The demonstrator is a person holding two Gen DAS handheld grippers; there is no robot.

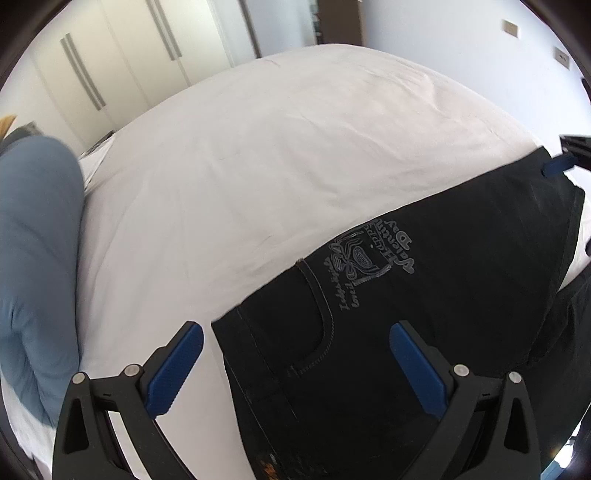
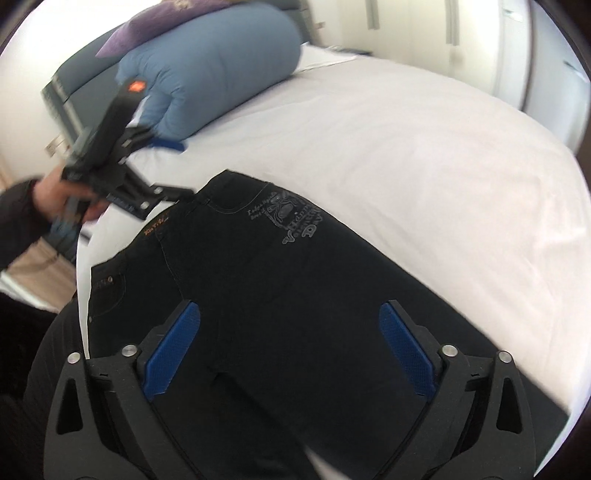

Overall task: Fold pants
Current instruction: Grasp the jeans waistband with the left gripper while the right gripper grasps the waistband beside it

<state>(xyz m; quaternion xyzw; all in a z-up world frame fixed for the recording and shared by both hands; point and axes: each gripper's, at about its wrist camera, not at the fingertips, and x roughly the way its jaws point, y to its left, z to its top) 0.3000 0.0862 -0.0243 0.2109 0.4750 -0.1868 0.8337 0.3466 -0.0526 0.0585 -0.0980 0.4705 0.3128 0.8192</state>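
Black pants [image 1: 424,295] with a grey printed emblem [image 1: 369,254] lie flat on the white bed [image 1: 258,155]. My left gripper [image 1: 295,365] is open, its blue pads straddling the waistband corner and pocket. It also shows in the right wrist view [image 2: 173,170], open, at the waistband's far corner. My right gripper [image 2: 290,347] is open and hovers above the pants [image 2: 277,280] over the thigh area. Its blue fingertip [image 1: 557,164] shows at the right edge of the left wrist view, by the pants' far edge.
A blue rolled duvet [image 2: 214,62] lies at the head of the bed, with a purple cushion [image 2: 166,18] behind it. White wardrobe doors [image 1: 122,55] stand beyond the bed. The bed's near edge [image 2: 83,295] runs beside the pants' waistband.
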